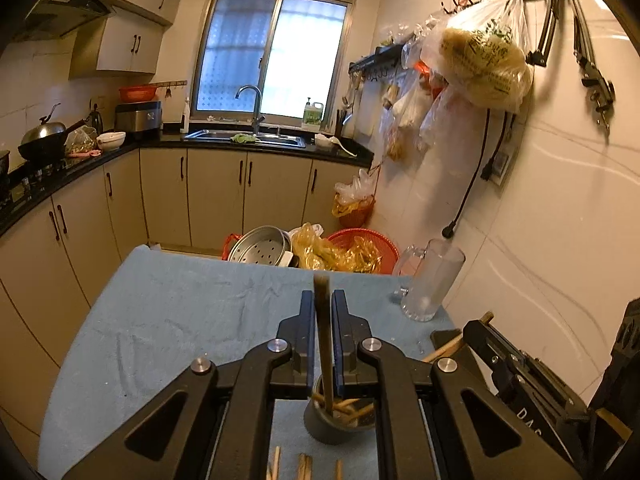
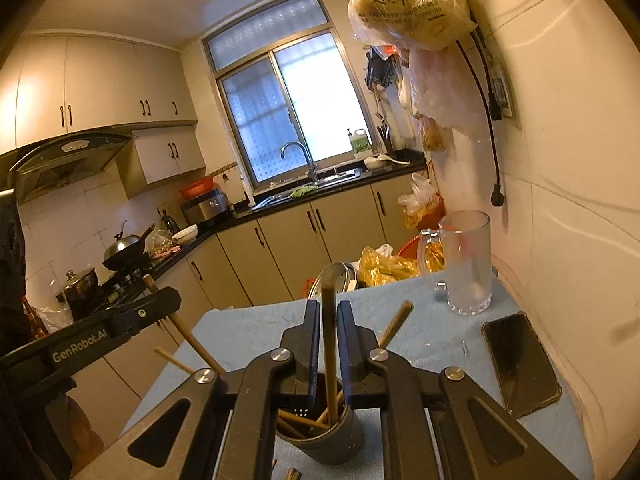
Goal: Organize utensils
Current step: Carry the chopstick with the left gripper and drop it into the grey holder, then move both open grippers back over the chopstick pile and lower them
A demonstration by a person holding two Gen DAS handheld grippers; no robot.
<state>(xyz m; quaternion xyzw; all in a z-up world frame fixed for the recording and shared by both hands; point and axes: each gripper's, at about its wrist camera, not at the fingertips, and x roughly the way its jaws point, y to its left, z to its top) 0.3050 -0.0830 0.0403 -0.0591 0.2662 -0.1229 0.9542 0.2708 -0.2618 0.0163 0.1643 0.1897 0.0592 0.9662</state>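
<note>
A grey utensil holder (image 1: 338,424) (image 2: 324,436) stands on the blue cloth and holds several wooden chopsticks. My left gripper (image 1: 323,308) is shut on an upright chopstick (image 1: 325,344) whose lower end is in the holder. My right gripper (image 2: 329,316) is shut on another upright chopstick (image 2: 330,336), its lower end in the holder too. The left gripper also shows in the right wrist view (image 2: 120,324) at the left. Loose chopsticks (image 1: 304,466) lie on the cloth in front of the holder.
A glass mug (image 1: 434,280) (image 2: 466,264) stands at the table's far right corner. A black phone (image 2: 520,364) lies at the right edge. The tiled wall is close on the right. Baskets, bags and a steamer pot (image 1: 260,246) sit on the floor beyond the table.
</note>
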